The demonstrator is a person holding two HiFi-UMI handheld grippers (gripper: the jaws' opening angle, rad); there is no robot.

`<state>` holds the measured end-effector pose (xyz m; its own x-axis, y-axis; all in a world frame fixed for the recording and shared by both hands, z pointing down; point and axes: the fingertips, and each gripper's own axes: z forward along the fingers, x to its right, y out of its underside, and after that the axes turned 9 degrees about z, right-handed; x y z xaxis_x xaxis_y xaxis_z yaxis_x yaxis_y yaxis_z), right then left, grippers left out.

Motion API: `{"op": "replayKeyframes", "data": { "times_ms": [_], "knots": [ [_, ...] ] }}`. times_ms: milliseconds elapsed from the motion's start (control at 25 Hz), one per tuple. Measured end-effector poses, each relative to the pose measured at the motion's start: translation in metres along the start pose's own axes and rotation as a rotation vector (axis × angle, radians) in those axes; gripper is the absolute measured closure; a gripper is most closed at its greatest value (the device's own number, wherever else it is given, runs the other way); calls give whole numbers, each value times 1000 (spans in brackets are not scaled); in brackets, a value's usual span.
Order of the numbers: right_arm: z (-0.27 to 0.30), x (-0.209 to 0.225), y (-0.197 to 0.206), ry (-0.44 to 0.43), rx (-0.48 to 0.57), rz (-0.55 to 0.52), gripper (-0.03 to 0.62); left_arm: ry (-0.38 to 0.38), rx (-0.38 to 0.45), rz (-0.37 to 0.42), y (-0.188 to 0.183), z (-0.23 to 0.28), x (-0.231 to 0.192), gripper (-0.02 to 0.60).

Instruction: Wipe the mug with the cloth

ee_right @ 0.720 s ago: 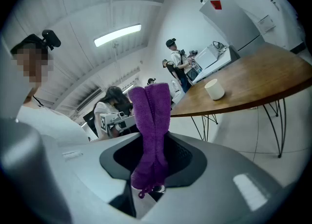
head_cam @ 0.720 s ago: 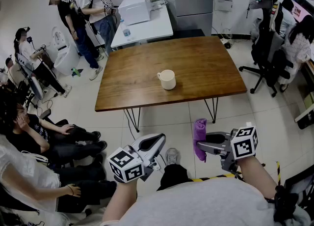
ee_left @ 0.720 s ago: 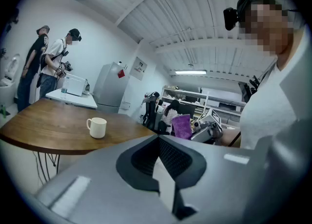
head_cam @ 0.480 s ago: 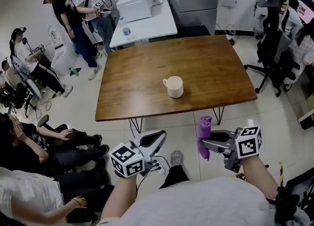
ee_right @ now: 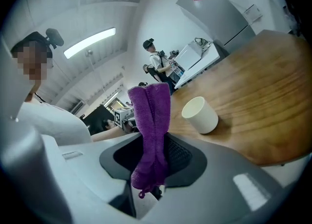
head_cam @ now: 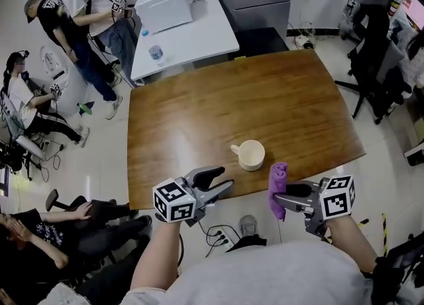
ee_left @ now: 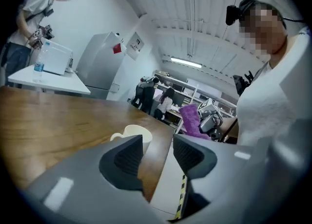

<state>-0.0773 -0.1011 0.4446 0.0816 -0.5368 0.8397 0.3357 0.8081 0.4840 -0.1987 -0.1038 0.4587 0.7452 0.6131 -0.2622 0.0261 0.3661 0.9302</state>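
Purple cloth [head_cam: 278, 179] pinched in right gripper [head_cam: 277, 199] fingers; left gripper [head_cam: 224, 179] fingers apart, empty. Cream mug [head_cam: 250, 155] unheld near front edge of desk [head_cam: 199, 118], 11 o'clock of cloth. Risk: unbraced wipe shoves mug sideways, perhaps tips it.

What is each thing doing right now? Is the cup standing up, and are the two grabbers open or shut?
mug: standing upright on the wooden table, nothing touching it.
cloth: bunched up, pinched in the right gripper, not on the table.
right gripper: shut on the cloth.
left gripper: open, holding nothing.
water bottle: upright on the white table.
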Motion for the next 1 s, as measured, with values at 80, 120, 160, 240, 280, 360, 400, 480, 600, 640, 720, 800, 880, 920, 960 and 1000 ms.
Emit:
{"op": "replayKeyframes", "data": {
  "times_ms": [80,120,160,240,280,360,400,480,600,640,720,800,880,920,960,1000],
  "knots": [
    [8,13,-15,24,8,16,465,33,-38,20,7,9,-31,382],
    [11,20,-22,36,11,24,465,50,-63,31,12,14,-44,376],
    [14,26,-27,48,14,31,465,67,-85,37,18,19,-57,376],
    [19,37,-36,70,15,40,465,98,-109,25,29,28,-79,377],
    [21,40,-39,77,15,44,465,109,-120,19,34,32,-88,379],
    [24,44,-46,83,21,50,465,136,-155,26,43,42,-103,390],
    [25,45,-48,88,22,50,465,153,-175,36,46,46,-107,390],
    [25,49,-53,98,25,53,465,178,-211,61,51,56,-113,390],
    [26,55,-54,100,28,69,465,183,-256,92,57,69,-119,390],
    [27,57,-52,97,25,74,465,183,-267,98,59,73,-119,402],
    [28,59,-49,87,10,79,465,183,-281,106,61,77,-119,447],
    [27,60,-46,76,-11,76,465,177,-288,109,61,79,-118,485],
    [27,62,-44,64,-27,78,465,161,-296,112,61,81,-117,508],
    [27,63,-42,57,-37,79,465,150,-300,115,62,81,-115,509],
    [28,63,-40,49,-48,78,465,138,-304,117,63,81,-114,511],
    [31,62,-38,40,-59,74,465,126,-307,118,64,80,-112,512]
  ]
}}
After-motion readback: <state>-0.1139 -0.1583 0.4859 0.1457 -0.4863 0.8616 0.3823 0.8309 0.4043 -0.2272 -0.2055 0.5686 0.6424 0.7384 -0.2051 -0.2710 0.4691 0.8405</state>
